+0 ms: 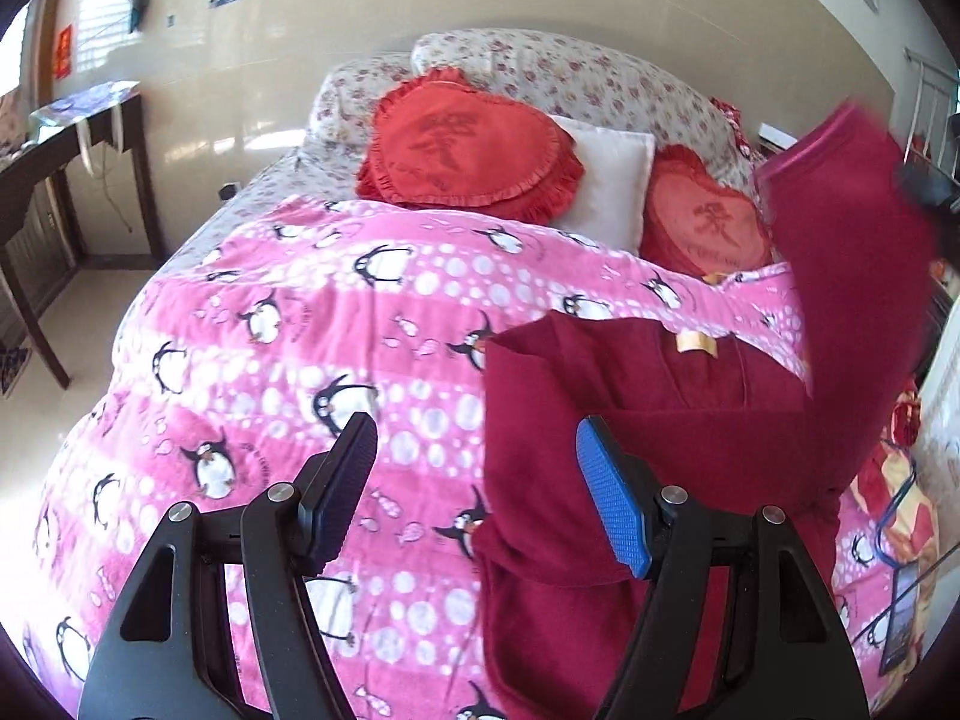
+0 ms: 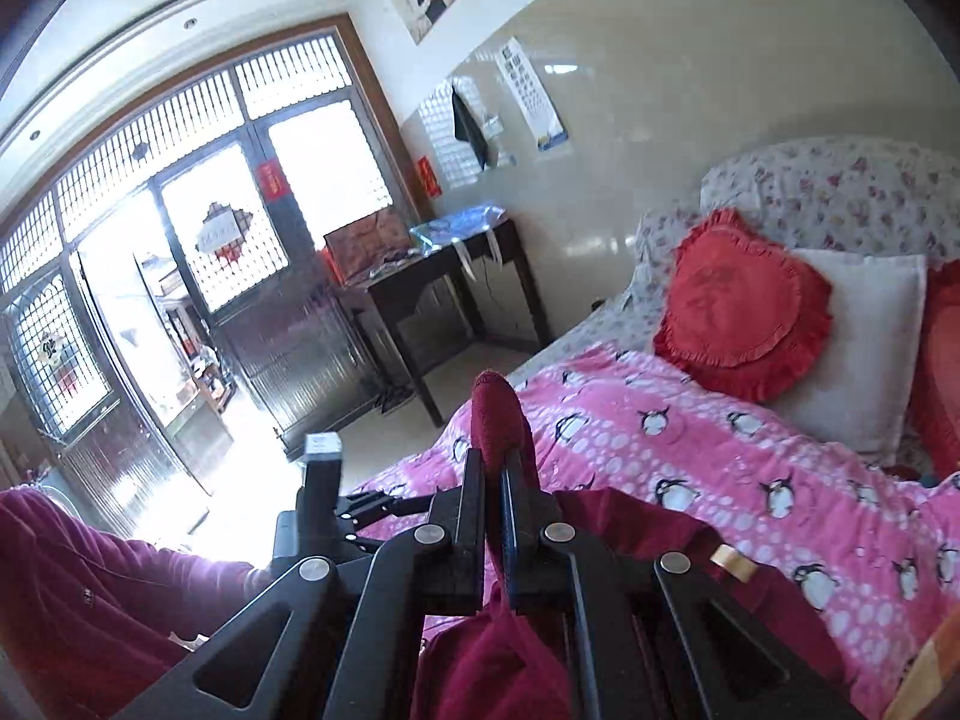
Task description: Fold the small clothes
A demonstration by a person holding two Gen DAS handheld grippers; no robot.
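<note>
Folding in progress on a bed (image 1: pixel 252 204) covered by a pink fleece blanket printed with black-and-white penguins (image 1: pixel 300 360): a dark red knitted garment with a small tan label at its neckline (image 1: pixel 630 420) lies on the blanket toward the bed's right edge as the left wrist view shows it, part of it flat and one portion (image 1: pixel 852 276) lifted, blurred, above that edge. The left gripper (image 1: pixel 474 492), a black frame with one black pad and one blue ribbed pad, hangs over the blanket with its jaws spread wide and nothing between them; its blue pad stands over the near part of the red garment, though whether it touches the cloth cannot be told. The right gripper (image 2: pixel 493 468) has its jaws pressed together on a fold of the same red garment (image 2: pixel 498 414), which pokes up past the fingertips and drapes down beneath the frame. At the head of the bed, two red heart-shaped frilled cushions (image 1: pixel 468 150) flank a plain white pillow (image 1: pixel 606 192) in front of floral-print bedding (image 1: pixel 570 72). A maroon sleeve (image 2: pixel 90 588) fills the lower left corner of the right wrist view. Beside the bed stands a dark wooden side table (image 2: pixel 456 276), and behind it bright latticed glass doors (image 2: pixel 198 228).
</note>
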